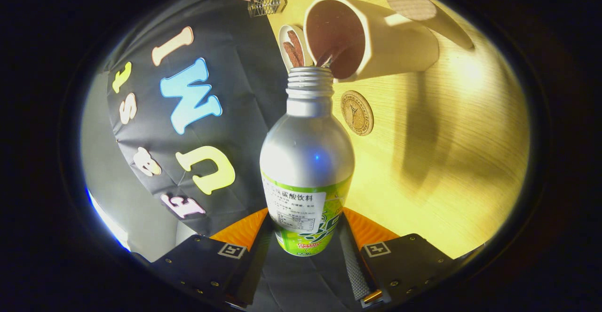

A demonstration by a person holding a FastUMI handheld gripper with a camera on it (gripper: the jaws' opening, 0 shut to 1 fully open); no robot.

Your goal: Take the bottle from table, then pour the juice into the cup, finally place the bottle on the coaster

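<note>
Gripper view, starting at the bottom of the frame: the gripper (305, 251) has its two fingers closed against the lower sides of the bottle (305, 161), one finger at lower left and the other at lower right, so the bottle is clamped between them. The bottle is silver metal with a green and white label around its lower body, and its threaded neck is uncapped. It fills the centre of the frame and is tipped over, with its mouth pointing up the frame at the cup.

Just beyond the mouth, at upper centre, is the cup (371, 36), cream outside and dark brown inside, its opening facing the bottle neck. A thin stream of liquid shows between the bottle mouth and the cup's rim. A small white dish (292, 46) holding brown pieces sits just left of the cup.

Right of the bottle's shoulder lies a round cork coaster (357, 113) on the light wooden tabletop (451, 152). At the top right a round wooden disc (411, 4) rests on the tabletop. Near the top centre stands a small wire-mesh object (265, 4).
</note>
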